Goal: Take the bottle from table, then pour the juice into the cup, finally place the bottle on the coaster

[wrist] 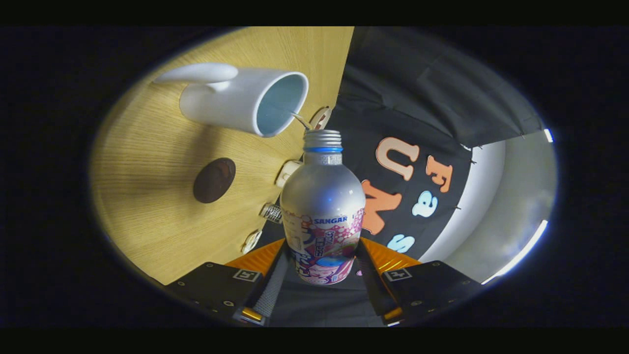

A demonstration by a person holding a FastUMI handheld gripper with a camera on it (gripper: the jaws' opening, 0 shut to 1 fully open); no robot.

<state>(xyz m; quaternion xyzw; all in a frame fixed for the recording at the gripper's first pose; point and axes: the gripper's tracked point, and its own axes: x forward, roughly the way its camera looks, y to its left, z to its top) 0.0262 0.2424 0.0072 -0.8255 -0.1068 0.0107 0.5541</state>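
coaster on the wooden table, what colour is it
Dark brown, round coaster, seen best in the gripper view.

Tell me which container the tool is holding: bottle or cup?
The silver bottle, clamped between the tool fingers. The white cup stands apart on the wooden table.

Beyond the fingers, small clips (287, 172) line the edge of a wooden table (147, 162); black cloth wall (417, 88) behind.

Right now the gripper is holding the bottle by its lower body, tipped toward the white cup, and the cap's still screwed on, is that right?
Not quite: the cap is off. The gripper view shows the bottle's bare threaded neck, its mouth open beside the rim of the white cup. The rest stands: the gripper holds the bottle by its lower body, both fingers pressing on it, tipped toward the cup.
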